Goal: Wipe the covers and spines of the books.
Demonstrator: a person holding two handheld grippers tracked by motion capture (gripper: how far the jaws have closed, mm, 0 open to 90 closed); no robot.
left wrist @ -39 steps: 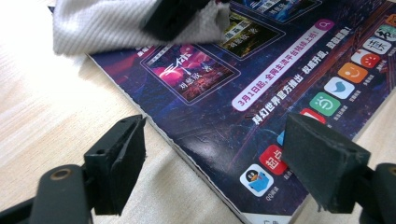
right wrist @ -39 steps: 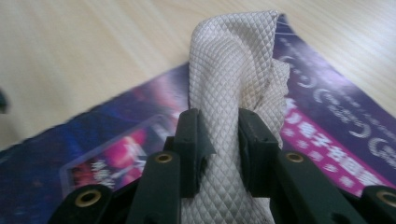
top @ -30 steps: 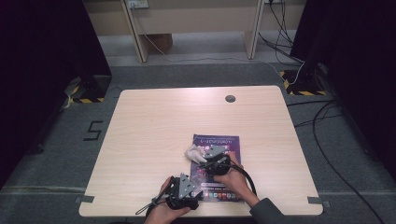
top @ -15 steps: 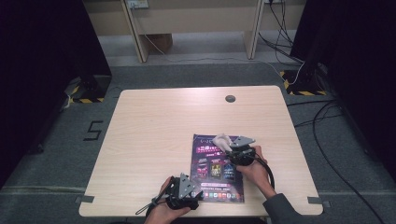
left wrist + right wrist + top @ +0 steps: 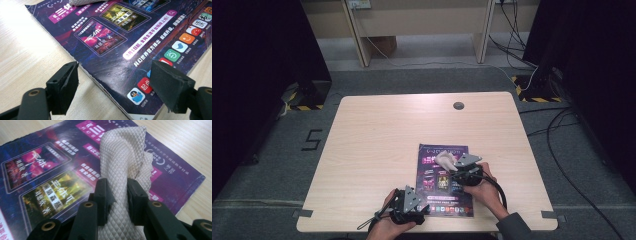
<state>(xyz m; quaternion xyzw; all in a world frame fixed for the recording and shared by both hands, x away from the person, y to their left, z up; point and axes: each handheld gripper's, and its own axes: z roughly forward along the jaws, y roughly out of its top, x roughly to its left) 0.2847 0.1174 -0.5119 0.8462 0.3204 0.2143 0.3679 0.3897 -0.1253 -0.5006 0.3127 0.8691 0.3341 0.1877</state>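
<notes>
A dark purple magazine (image 5: 443,182) lies flat near the table's front edge. My right gripper (image 5: 452,165) is over its upper part, shut on a bunched cream cloth (image 5: 443,159) that touches the cover. In the right gripper view the jaws (image 5: 117,187) pinch the quilted cloth (image 5: 122,152) above the magazine (image 5: 37,170). My left gripper (image 5: 423,207) sits at the magazine's near left corner. Its jaws (image 5: 115,75) stand open, one on each side of that corner of the magazine (image 5: 130,37), with nothing pinched. The cloth's edge (image 5: 82,2) peeks in at the top.
The wooden table (image 5: 377,140) has a round cable hole (image 5: 458,105) at the back middle. Black cables (image 5: 562,140) run over the floor at the right. Dark partitions stand on both sides, and desk legs (image 5: 362,45) behind.
My right gripper has carried the cloth to the right across the magazine cover, then back a little. The left gripper has stayed put.
</notes>
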